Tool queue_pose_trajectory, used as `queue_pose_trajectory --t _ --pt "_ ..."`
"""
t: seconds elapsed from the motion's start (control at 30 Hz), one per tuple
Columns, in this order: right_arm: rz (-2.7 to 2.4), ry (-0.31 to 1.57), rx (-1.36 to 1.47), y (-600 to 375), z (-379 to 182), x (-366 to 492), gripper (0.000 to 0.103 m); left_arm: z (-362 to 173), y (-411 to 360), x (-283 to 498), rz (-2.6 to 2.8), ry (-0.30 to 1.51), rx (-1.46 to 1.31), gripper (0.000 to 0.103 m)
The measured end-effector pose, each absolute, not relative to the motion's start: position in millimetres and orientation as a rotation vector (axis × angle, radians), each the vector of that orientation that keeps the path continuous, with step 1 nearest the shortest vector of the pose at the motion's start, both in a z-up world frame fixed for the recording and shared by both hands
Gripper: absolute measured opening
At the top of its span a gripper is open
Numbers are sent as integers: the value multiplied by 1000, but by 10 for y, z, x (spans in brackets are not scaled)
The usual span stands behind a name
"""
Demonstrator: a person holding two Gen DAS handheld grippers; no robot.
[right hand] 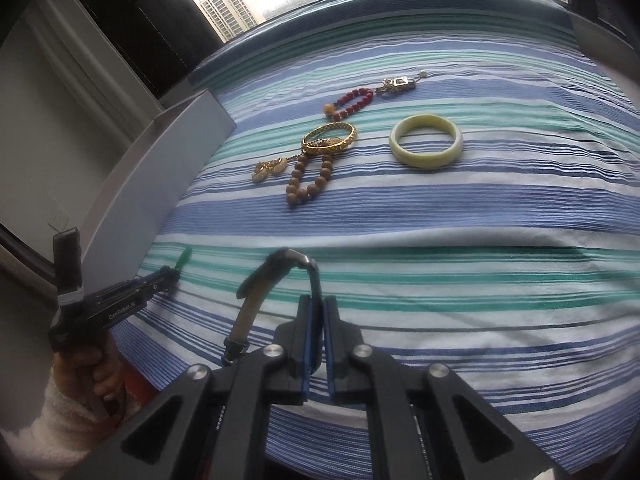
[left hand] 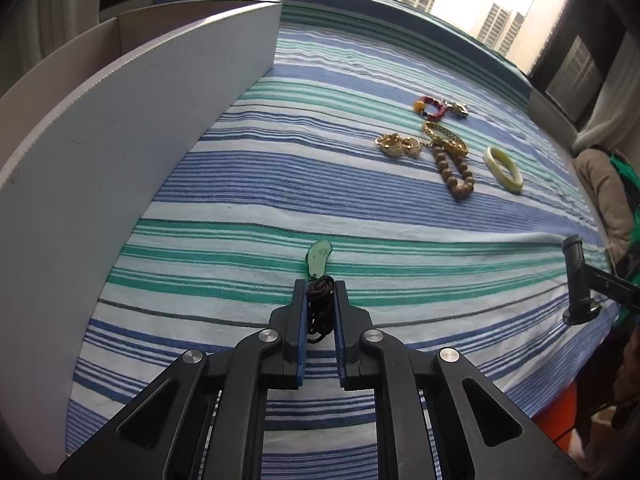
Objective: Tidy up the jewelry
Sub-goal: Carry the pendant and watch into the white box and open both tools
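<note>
Box [left hand: 132, 120] of pale grey board stands at the far left on the striped bed cover [left hand: 280, 184], its open compartments where I judge the jewelry belongs. Just right of its wall, my left gripper [left hand: 320, 292] pinches the bundled dark cord [left hand: 320, 304] of a green pendant [left hand: 319, 258], whose tip lies against the cloth. To do this step well, I would lift straight up before swinging left, so the pendant clears the box wall and the cord does not snag on it.

Further right, my right gripper [right hand: 319, 308] is pressed together on the strap of a wristwatch [right hand: 276, 276], which arches up and left from the jaws; I would carry it low and steady.

Beyond lie gold earrings [right hand: 266, 169], a gold bangle [right hand: 329, 139], wooden beads [right hand: 308, 182], red beads [right hand: 352, 105] and, rightmost, a pale bangle [right hand: 426, 141], all well apart from both grippers.
</note>
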State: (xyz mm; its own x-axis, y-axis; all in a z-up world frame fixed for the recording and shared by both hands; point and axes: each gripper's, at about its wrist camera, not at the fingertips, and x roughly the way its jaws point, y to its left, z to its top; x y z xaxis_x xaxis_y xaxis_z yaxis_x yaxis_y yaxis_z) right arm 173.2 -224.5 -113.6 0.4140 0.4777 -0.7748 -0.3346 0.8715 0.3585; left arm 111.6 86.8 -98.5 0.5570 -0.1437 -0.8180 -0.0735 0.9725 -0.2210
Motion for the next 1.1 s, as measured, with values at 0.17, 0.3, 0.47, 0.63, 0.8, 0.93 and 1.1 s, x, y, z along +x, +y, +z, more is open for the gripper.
queue_pose_trajectory --t 0.17,0.3,0.47,0.63,0.8,0.93,1.1 --pt "527 1006 177 -2254 -1087 1719 6 -609 959 942 -69 900 -304 9" --pt "542 997 174 -2181 -1034 1718 6 -253 1129 784 -88 839 -382 9" --pt "598 954 152 -1971 -838 1728 6 236 1530 492 -61 745 -460 9" --pt "712 902 129 -1528 -555 1806 6 595 2082 196 43 670 -485 9" --pt "846 846 83 -830 -234 1950 6 630 2627 171 189 669 -476 9" --pt "936 780 7 -113 0 2062 6 469 2932 400 254 715 -475 9" --pt "988 765 -94 820 -18 2360 6 103 3216 844 291 790 -508 9"
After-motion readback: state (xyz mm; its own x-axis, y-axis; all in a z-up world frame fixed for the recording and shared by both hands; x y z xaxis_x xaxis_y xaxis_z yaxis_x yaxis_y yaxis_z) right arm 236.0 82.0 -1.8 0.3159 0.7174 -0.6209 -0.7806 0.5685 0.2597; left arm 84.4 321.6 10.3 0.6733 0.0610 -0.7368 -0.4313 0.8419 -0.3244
